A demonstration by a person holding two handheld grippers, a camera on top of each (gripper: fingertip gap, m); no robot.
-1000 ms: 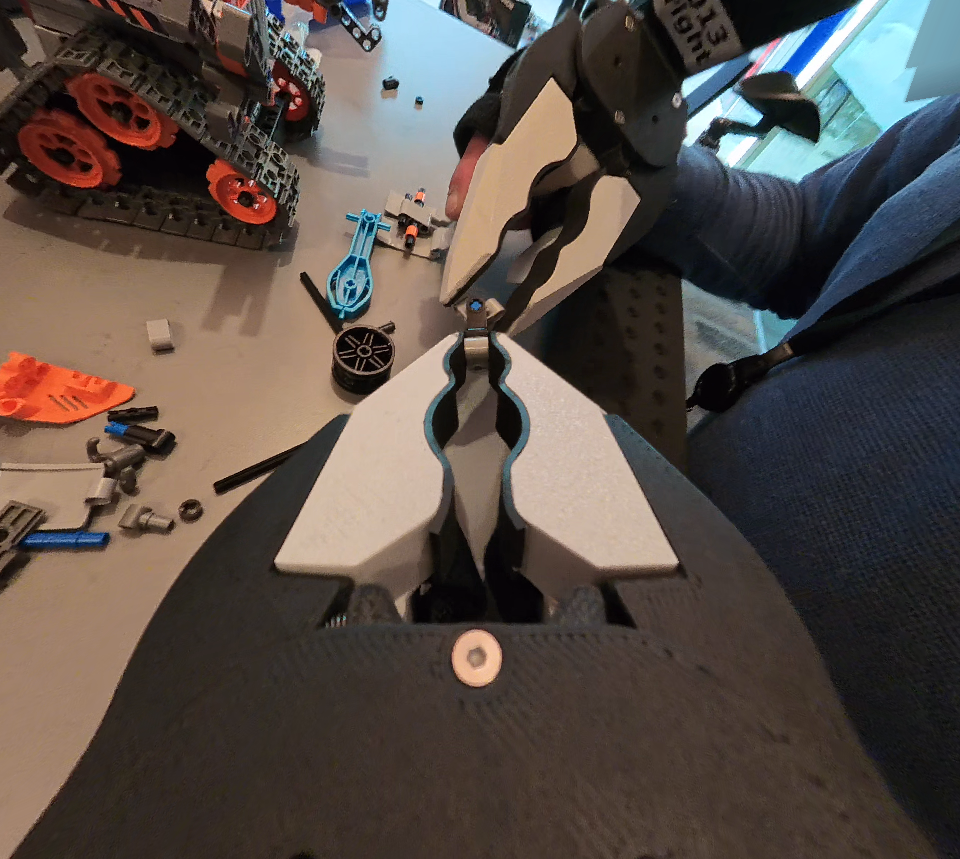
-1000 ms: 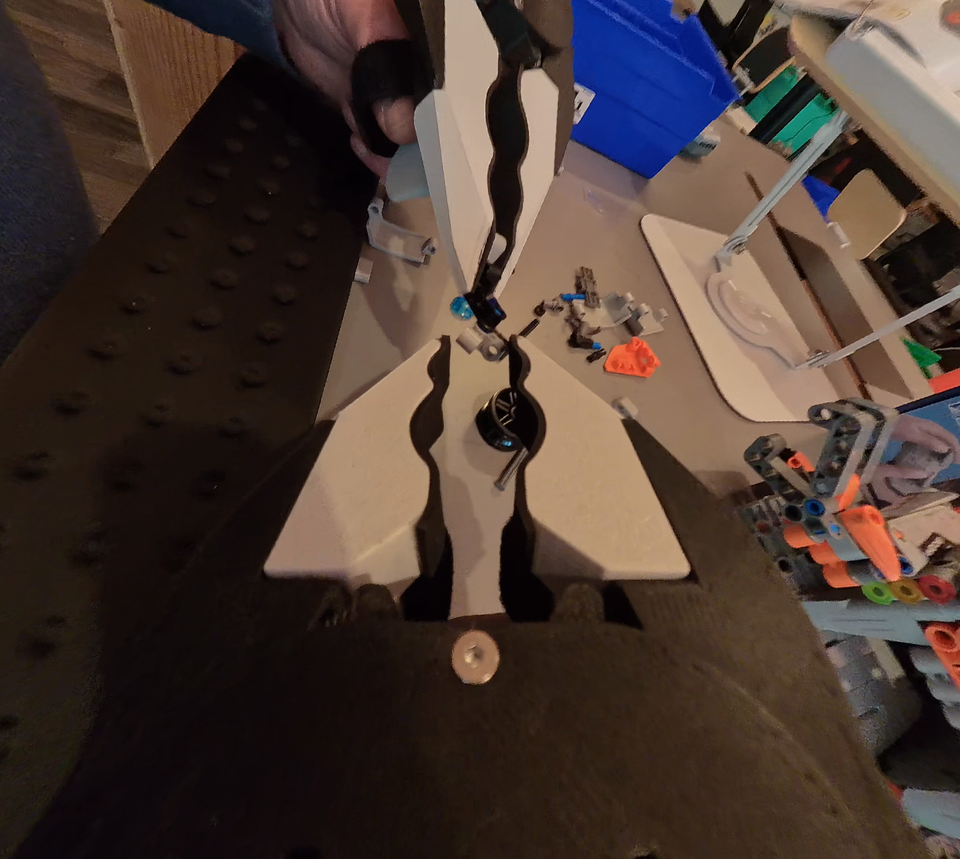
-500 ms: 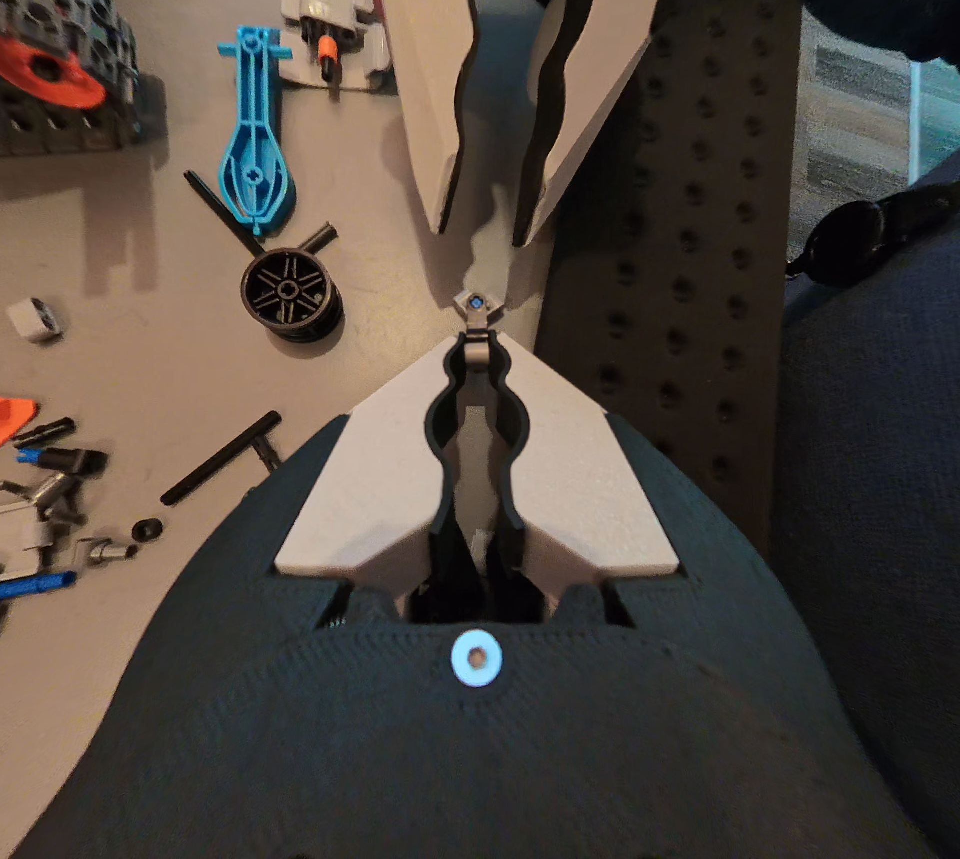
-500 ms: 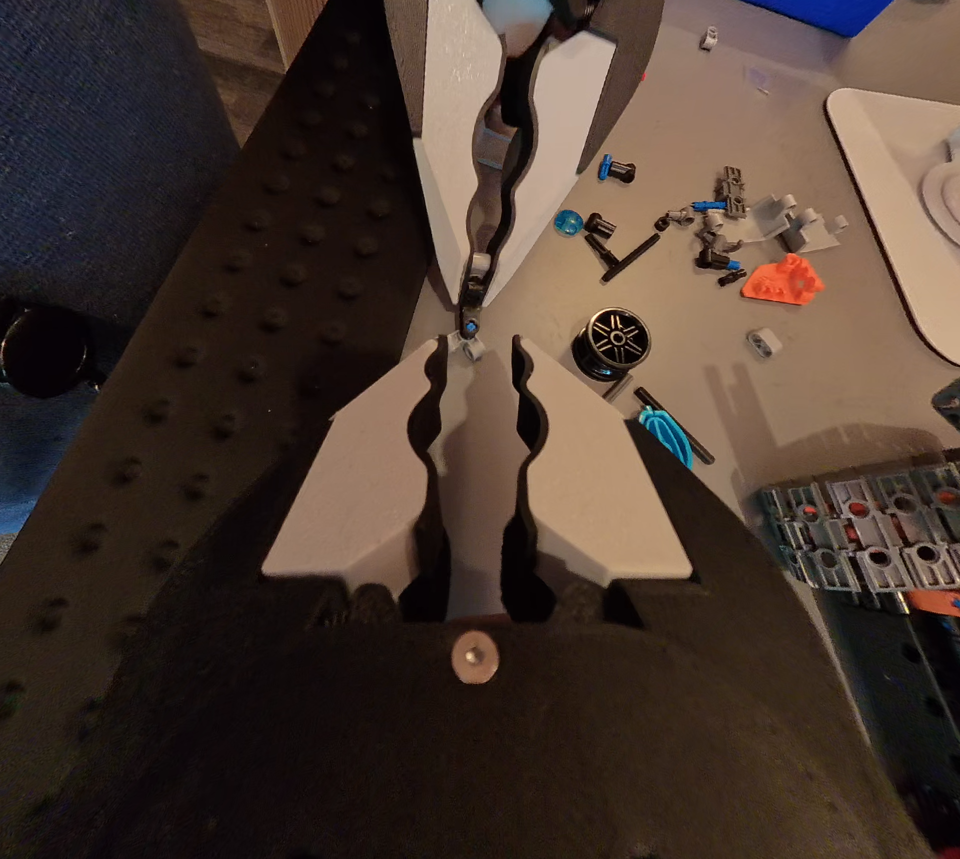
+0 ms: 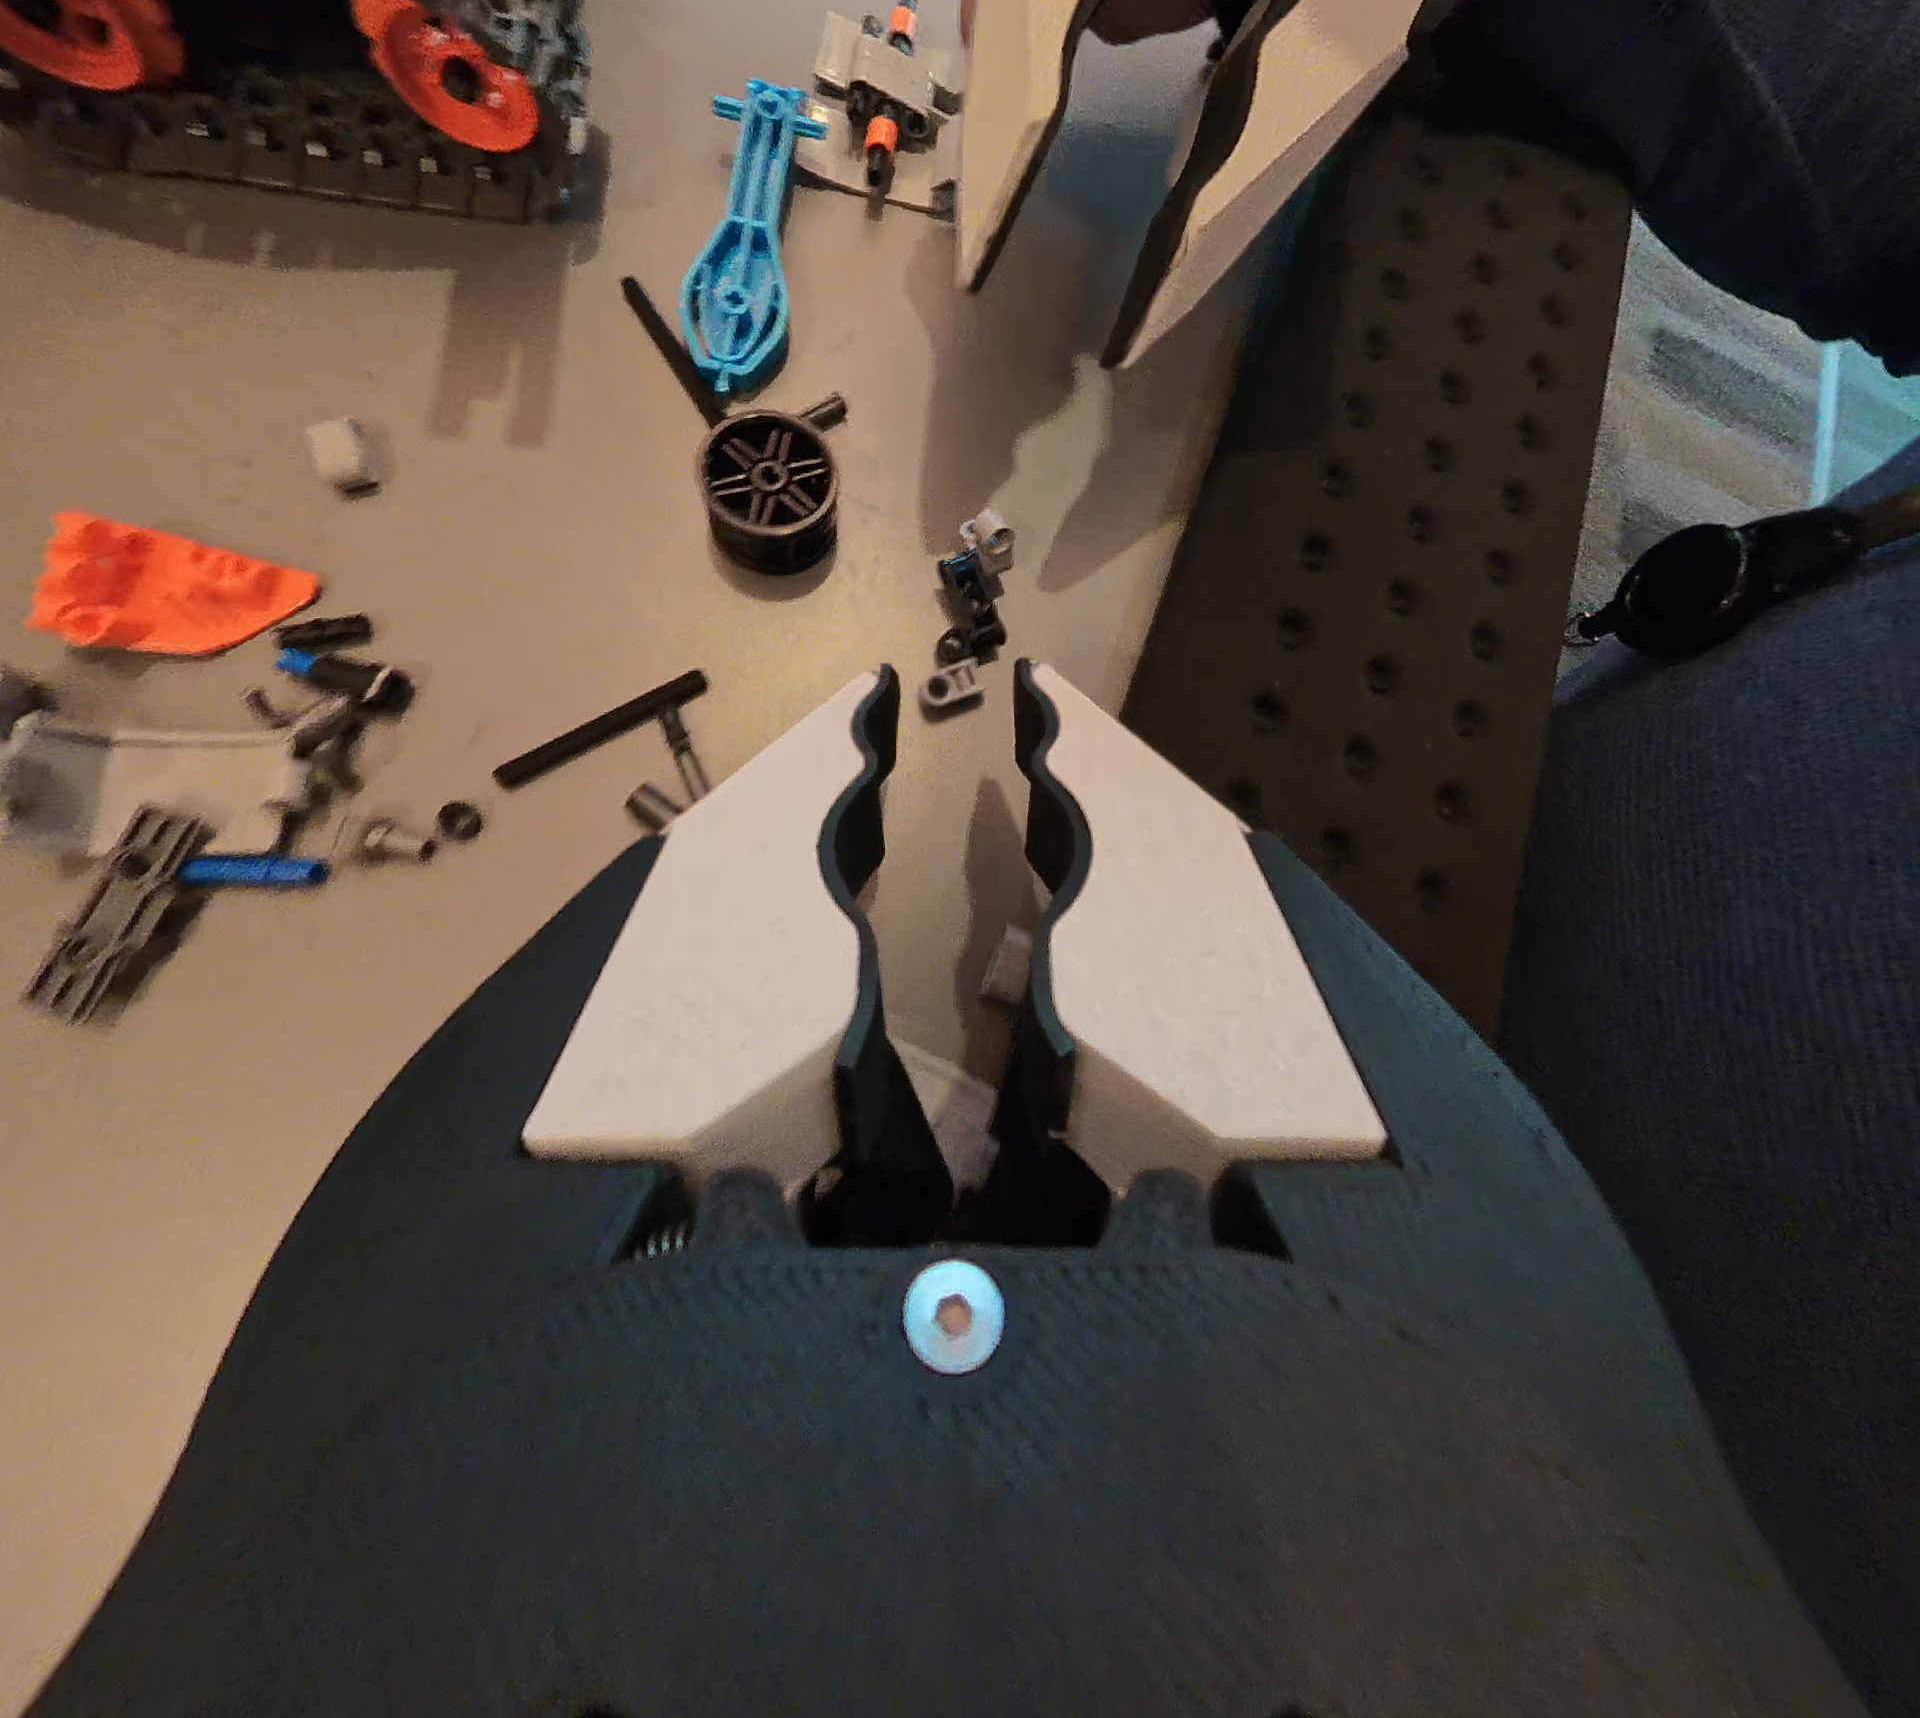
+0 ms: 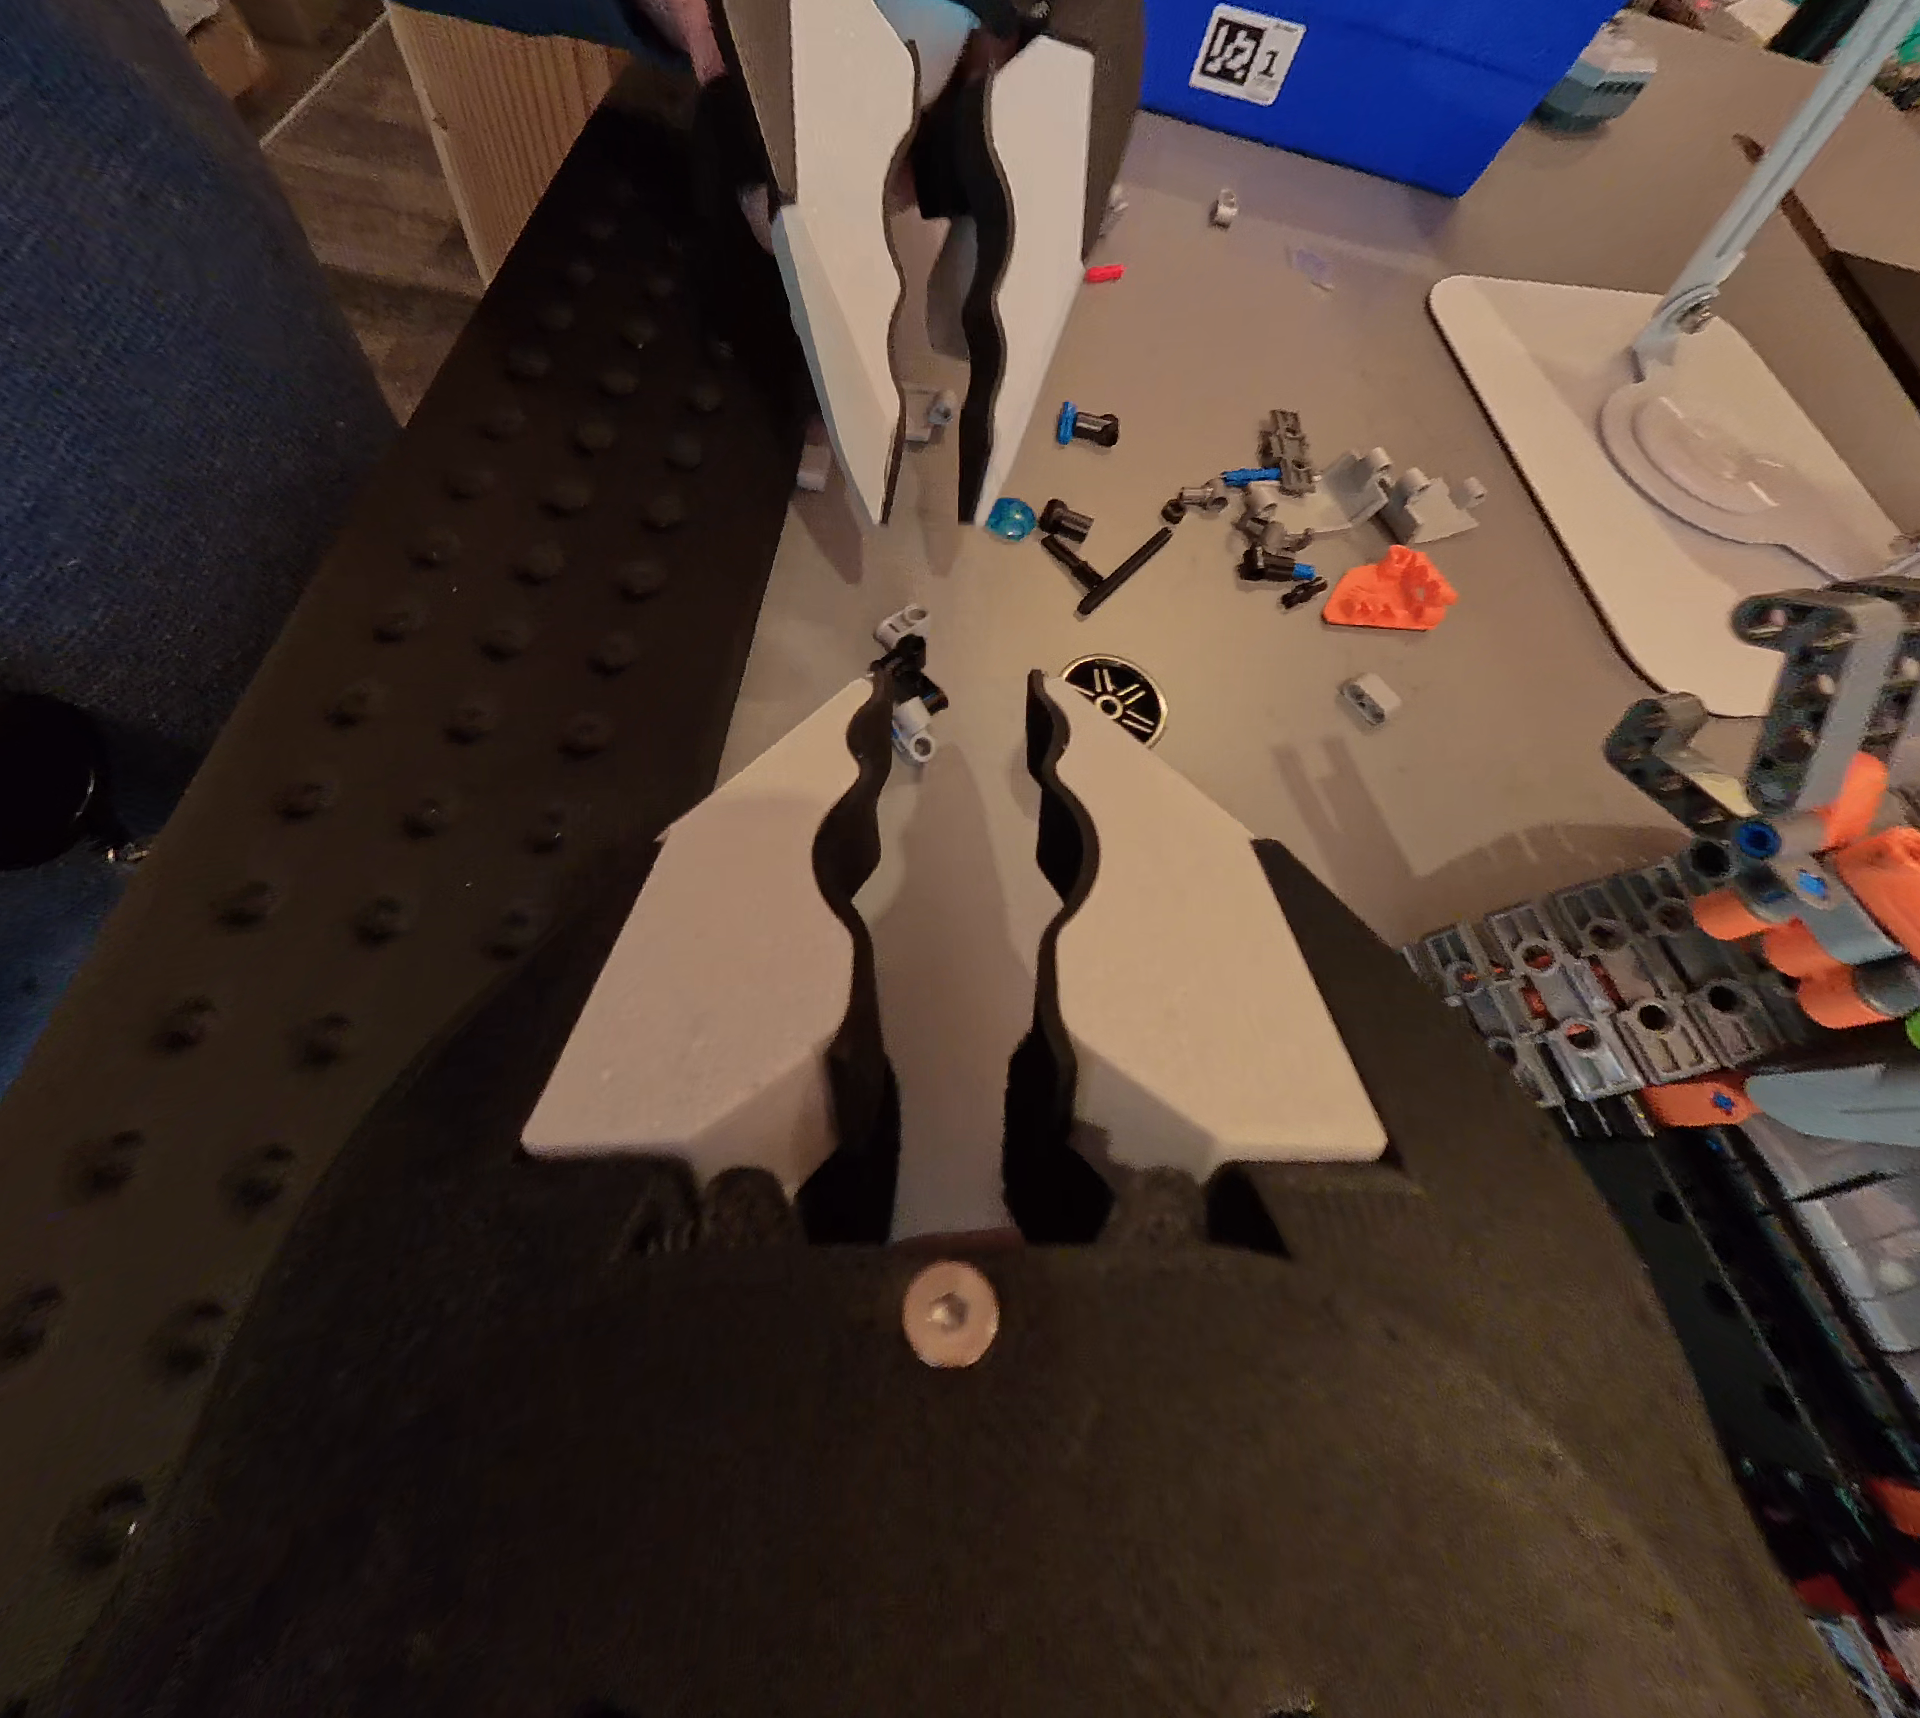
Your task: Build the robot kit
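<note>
Grey-black pin assembly (image 5: 971, 603) lies on table, both grippers' fingers apart, empty

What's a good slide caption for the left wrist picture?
Open left tool above a small grey-and-black connector piece, black wheel nearby.

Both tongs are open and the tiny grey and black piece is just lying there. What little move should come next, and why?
Probably ease the left tongs forward and close on the small grey and black piece. It lies loose on the table just past their open tips, nearer them than the black wheel. The right tongs are open too, holding nothing.
</note>
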